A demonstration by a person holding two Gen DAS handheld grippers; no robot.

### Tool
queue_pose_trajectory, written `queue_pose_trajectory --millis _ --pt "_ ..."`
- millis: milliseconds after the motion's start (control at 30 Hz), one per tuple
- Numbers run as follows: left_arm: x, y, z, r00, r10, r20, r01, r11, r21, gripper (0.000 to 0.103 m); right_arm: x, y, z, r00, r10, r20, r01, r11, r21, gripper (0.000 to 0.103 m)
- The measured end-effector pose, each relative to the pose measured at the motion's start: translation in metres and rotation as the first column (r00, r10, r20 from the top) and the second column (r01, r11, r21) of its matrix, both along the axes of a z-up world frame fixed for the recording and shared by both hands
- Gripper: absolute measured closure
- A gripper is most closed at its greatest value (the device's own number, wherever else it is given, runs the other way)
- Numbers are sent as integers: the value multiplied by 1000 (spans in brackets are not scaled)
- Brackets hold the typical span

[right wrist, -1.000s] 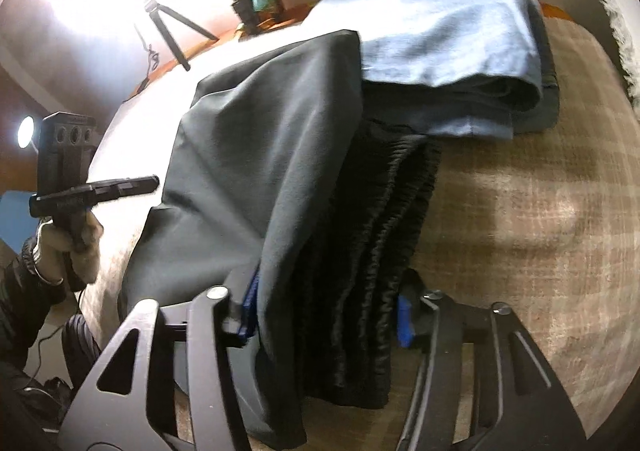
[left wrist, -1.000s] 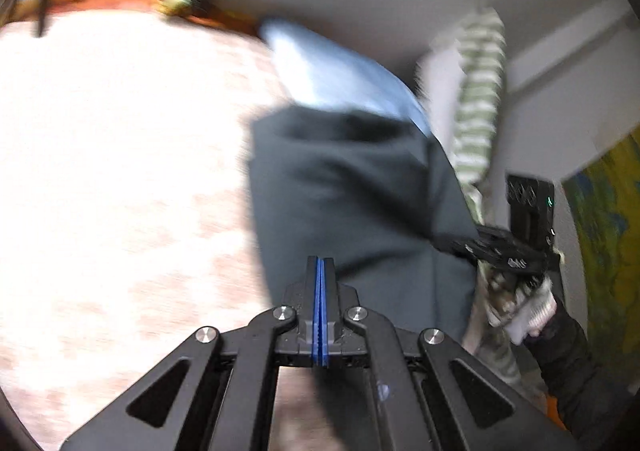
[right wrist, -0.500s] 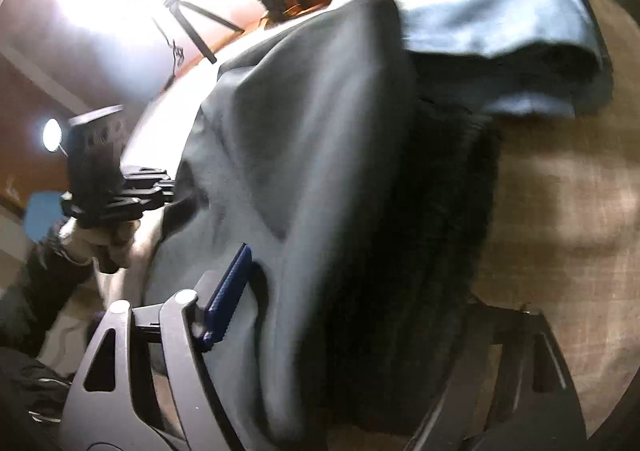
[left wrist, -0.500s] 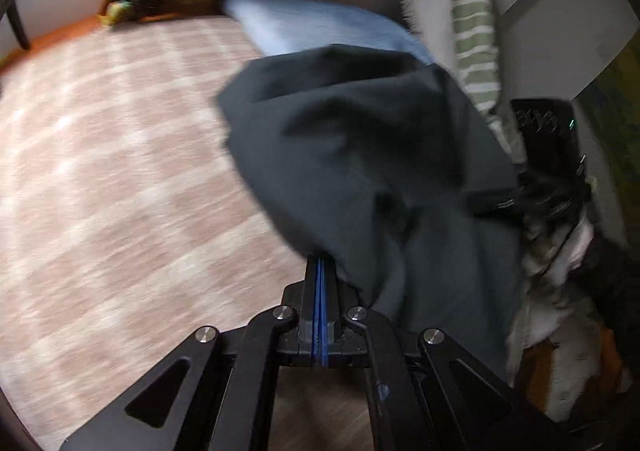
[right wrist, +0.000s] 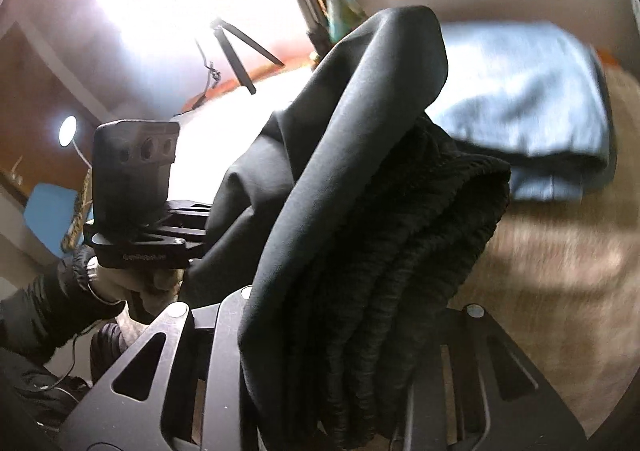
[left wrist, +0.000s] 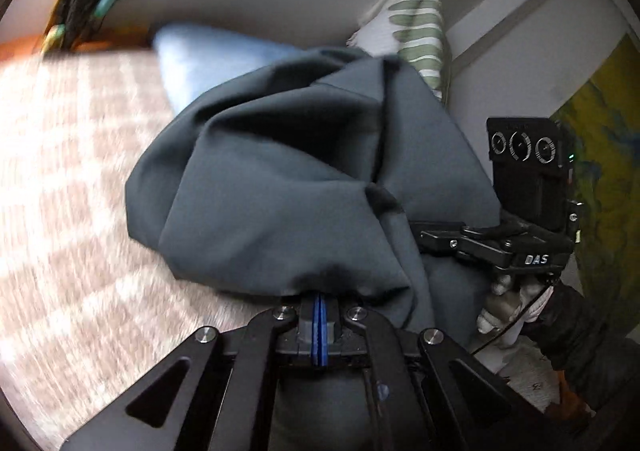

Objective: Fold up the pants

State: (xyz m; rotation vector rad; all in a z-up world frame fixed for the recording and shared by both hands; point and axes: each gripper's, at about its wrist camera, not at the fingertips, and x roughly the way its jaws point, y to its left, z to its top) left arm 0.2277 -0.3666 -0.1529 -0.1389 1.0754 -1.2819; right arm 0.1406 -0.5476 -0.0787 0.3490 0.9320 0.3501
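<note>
Plaid bedcover (left wrist: 80,179) under everything, pale wall behind, a bright lamp washing out the left of the right wrist view. Your left gripper (left wrist: 319,325) has its blue pads fully together, pinching a thin edge of the dark pants (left wrist: 280,191); the cloth balloons up and away from the pads, lifted off the cover. Your right gripper (right wrist: 340,379) has just been closing and its jaws now stand narrow around the ribbed black waistband (right wrist: 420,243), which is bunched between them; the pads themselves are buried under fabric, so the bite looks taken but how firm it is cannot be told. Each view shows the other gripper off to the side with a gloved hand (left wrist: 508,307) below it, so the pants hang slack between your two grips. To do this step well, I judge you should draw the two hands apart until the sag goes out of the cloth, keep both at the same height, and only then lower the fold, far edge first, so no air pocket stays trapped. Watch the waistband: thick, springy elastic may creep out of a partial grip. Set down short of the folded light-blue garment (right wrist: 528,103) lying just beyond, and clear of the green-striped pillow (left wrist: 420,23) against the wall. Writing: white letters "DAS" (left wrist: 536,259) on the right gripper's body in the left wrist view; small print on the left gripper's body in the right wrist view is too blurred to read.
</note>
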Motion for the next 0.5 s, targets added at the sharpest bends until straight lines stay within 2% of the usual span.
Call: queue_pose_trajectory --millis 300,400,500 --pt "35 -25 55 993 2 119 2 999 -32 103 33 -35 55 994 -36 104 42 997 -63 74" --pt "56 -56 72 988 13 153 -8 999 -37 103 51 -57 66 990 -64 128 72 996 -60 74" --pt "76 -76 84 982 21 190 -15 999 -32 103 72 -74 74 985 -50 164 67 992 -104 74"
